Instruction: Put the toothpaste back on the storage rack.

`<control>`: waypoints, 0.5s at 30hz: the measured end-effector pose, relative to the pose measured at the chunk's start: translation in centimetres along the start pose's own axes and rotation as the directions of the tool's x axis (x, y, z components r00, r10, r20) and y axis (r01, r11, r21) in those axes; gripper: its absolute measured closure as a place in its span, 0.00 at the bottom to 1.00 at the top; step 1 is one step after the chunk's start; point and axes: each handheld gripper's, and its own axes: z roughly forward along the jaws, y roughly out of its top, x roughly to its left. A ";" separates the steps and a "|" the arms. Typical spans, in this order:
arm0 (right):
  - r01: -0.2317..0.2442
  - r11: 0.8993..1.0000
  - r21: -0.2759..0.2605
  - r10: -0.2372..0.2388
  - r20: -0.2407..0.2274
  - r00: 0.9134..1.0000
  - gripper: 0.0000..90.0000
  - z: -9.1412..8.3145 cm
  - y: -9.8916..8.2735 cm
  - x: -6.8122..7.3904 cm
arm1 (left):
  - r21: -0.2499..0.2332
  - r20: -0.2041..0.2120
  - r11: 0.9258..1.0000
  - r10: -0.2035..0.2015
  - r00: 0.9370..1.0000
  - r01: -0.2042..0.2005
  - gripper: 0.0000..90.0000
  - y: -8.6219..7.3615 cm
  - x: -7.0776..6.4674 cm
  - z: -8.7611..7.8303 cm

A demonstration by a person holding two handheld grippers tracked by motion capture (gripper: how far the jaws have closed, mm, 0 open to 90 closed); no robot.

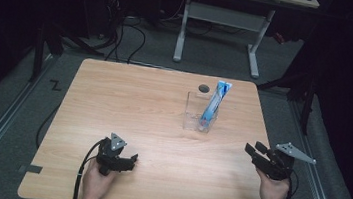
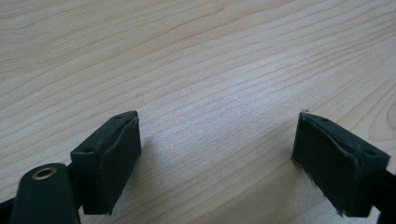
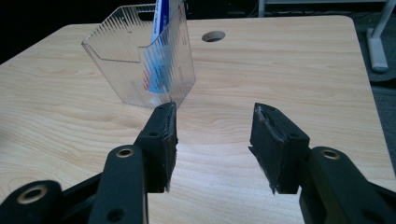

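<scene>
At the bottom of the high view, two forearms entering from the lower edge, each hand wrapped around a black gripper. Lower left of centre: the left gripper (image 1: 132, 162), low over the wooden table (image 1: 128, 104), cable (image 1: 83, 169) looping down toward the bottom edge, grey three-cornered plate on top. In the left gripper view, jaws spread wide, one at the lower left and one at the lower right of the frame, bare wood grain between them, nothing clasped. Lower right of the high view: the right gripper (image 1: 253, 151), near the table's right edge, pointing toward the upper left, grey plate jutting to the right. In the right gripper view, jaws parted about halfway, pads facing each other across the lower middle of the frame, only tabletop between them, nothing gripped. Farther up, right of centre in the high view: a clear plastic holder (image 1: 200, 113), standing upright on the table, well apart from both grippers. Inside it, a blue-and-white packet (image 1: 214, 104), leaning, its top rising above the holder's rim toward the upper right. In the right gripper view, same holder (image 3: 140, 65) at the upper left, ribbed walls, packet (image 3: 161, 14) seen through them and poking out above. Just beyond the holder, a round hole in the tabletop (image 1: 203, 88). Past the table's far edge, at the top of the high view: dark floor, loose cables, white legs of a second desk (image 1: 221, 21).
</scene>
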 end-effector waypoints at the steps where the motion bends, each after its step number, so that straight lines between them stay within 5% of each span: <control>1: 0.000 1.000 0.000 0.000 0.000 1.000 0.57 0.0 0.0 0.0 | 0.000 0.000 1.000 0.000 1.000 0.000 0.17 0.0 0.0 0.0; 15: 0.029 0.998 0.047 -0.030 0.018 0.999 0.57 1.7 -1.3 0.8 | 0.000 0.000 1.000 0.000 1.000 0.000 0.17 0.0 0.0 0.0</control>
